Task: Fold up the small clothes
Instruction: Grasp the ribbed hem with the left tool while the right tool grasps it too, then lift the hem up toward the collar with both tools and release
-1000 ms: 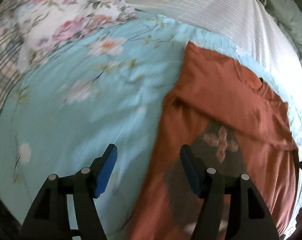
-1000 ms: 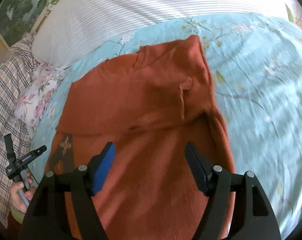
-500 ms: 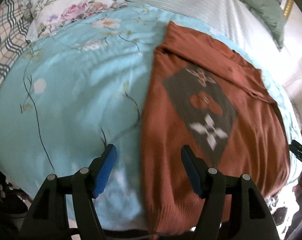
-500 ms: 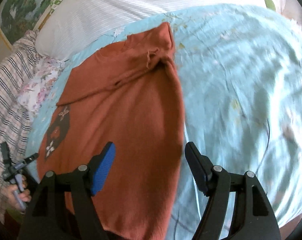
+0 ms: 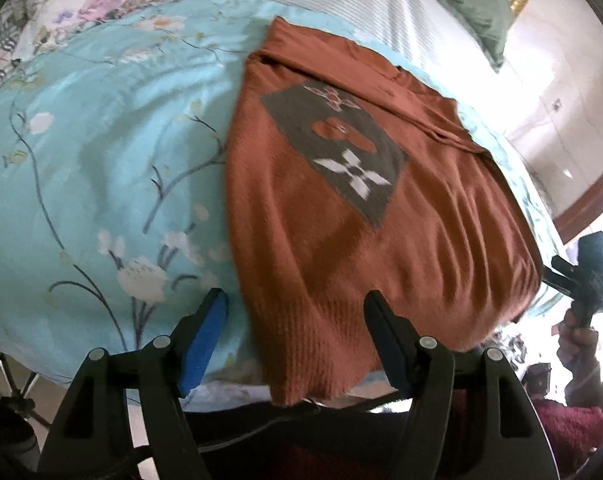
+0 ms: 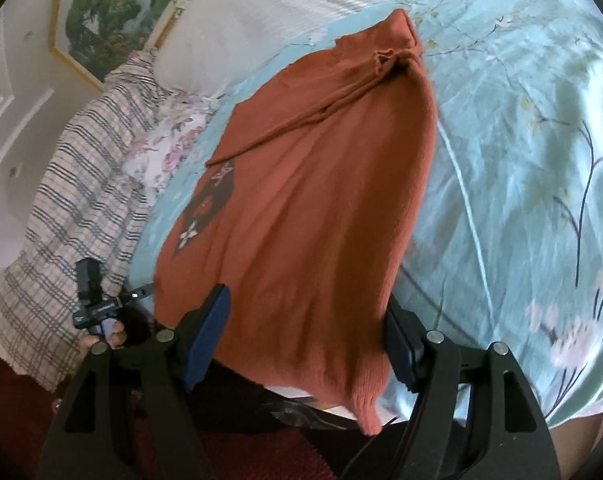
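Covering the bed, a smooth turquoise sheet printed with thin branches and pale blossoms is lying slightly rippled. On it a rust-orange knit sweater is lying lengthwise, sleeves folded in, its ribbed hem hanging over the near bed edge; a grey diamond patch with a white flower is showing on one side. A plaid pillow is sitting beyond. The left gripper is opening over the hem, pads clear of it; the right gripper is standing wide apart astride the hem, gripping nothing.
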Demonstrator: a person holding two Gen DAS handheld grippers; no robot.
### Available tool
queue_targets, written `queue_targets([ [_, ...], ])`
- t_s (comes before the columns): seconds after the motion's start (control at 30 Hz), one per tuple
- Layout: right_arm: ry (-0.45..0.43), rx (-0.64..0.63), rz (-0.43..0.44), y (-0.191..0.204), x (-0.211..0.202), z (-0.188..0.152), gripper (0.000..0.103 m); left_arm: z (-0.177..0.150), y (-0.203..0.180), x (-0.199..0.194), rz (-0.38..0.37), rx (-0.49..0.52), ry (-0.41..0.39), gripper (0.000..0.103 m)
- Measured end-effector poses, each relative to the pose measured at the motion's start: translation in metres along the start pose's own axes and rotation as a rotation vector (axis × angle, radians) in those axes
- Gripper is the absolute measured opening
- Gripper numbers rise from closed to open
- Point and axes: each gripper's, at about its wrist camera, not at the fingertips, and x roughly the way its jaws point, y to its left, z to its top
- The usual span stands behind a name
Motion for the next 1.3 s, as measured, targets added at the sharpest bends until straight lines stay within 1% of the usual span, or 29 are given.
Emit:
queue_targets([
  [0.1,-0.002,-0.011,-0.002,-0.002,-0.006,-0.007,0.072,-0.003,-0.001,0.003,-0.006,0.027,0.015,0.07],
  [0.23,-0.03,0.028,-0.004,-0.012,-0.017,-0.013,0.071,-0.006,-0.002,0.003,-0.015,0.056,0.022,0.07],
  [0.3,-0.02,0.026,0.029,-0.011,-0.016,-0.016,0.071,-0.006,0.001,0.004,-0.028,0.048,0.022,0.07],
  [0.37,0.014,0.006,0.072,-0.007,-0.007,-0.019,0.072,-0.004,0.004,0.005,-0.046,0.029,0.02,0.069],
  [0.43,0.024,-0.024,0.115,0.002,0.001,-0.024,0.072,-0.002,0.006,0.004,-0.064,0.021,0.02,0.063],
  [0.5,0.041,-0.038,0.163,0.008,0.009,-0.028,0.072,-0.002,0.009,0.004,-0.081,0.01,0.025,0.061],
  [0.57,0.057,-0.066,0.174,0.012,0.013,-0.034,0.072,-0.002,0.015,0.004,-0.122,-0.008,0.03,0.061],
  [0.6,0.061,-0.072,0.165,0.011,0.014,-0.035,0.069,-0.001,0.017,0.005,-0.134,-0.01,0.035,0.059],
  [0.63,0.066,-0.069,0.154,0.008,0.015,-0.036,0.063,0.0,0.017,0.005,-0.136,-0.009,0.037,0.05],
  [0.67,0.069,-0.061,0.132,0.006,0.017,-0.037,0.045,0.002,0.017,0.006,-0.131,-0.003,0.04,0.042],
  [0.7,0.072,-0.05,0.1,0.003,0.019,-0.037,0.024,0.004,0.019,0.007,-0.115,0.008,0.046,0.024],
  [0.73,0.073,-0.046,0.073,0.001,0.02,-0.037,0.016,0.005,0.019,0.008,-0.113,0.009,0.051,0.019],
  [0.77,0.075,-0.047,0.038,0.001,0.021,-0.036,0.013,0.006,0.022,0.009,-0.125,0.0,0.059,0.018],
  [0.83,0.071,-0.071,0.002,0.006,0.018,-0.035,0.012,0.006,0.027,0.009,-0.145,-0.021,0.061,0.012],
  [0.9,0.06,-0.098,-0.016,0.014,0.012,-0.032,0.011,0.005,0.027,0.006,-0.154,-0.036,0.052,0.01],
  [0.97,0.021,-0.102,0.006,0.021,0.0,-0.027,0.011,0.004,0.024,-0.003,-0.15,-0.048,0.02,0.009],
  [1.0,0.003,-0.103,0.011,0.024,-0.006,-0.024,0.01,0.004,0.02,-0.009,-0.151,-0.059,-0.009,0.009],
  [1.07,-0.038,-0.101,0.015,0.029,-0.015,-0.017,0.008,0.008,0.016,-0.018,-0.174,-0.078,-0.049,0.009],
  [1.13,-0.093,-0.087,0.036,0.032,-0.025,-0.006,0.008,0.021,0.008,-0.029,-0.21,-0.1,-0.115,0.008],
  [1.17,-0.117,-0.081,0.037,0.034,-0.027,0.0,0.008,0.026,0.006,-0.032,-0.214,-0.101,-0.135,0.008],
  [1.2,-0.144,-0.075,0.032,0.034,-0.03,0.007,0.008,0.036,0.0,-0.038,-0.219,-0.096,-0.175,0.008],
  [1.3,-0.212,-0.072,-0.005,0.036,-0.035,0.029,0.008,0.065,-0.014,-0.048,-0.232,-0.081,-0.259,0.008],
])
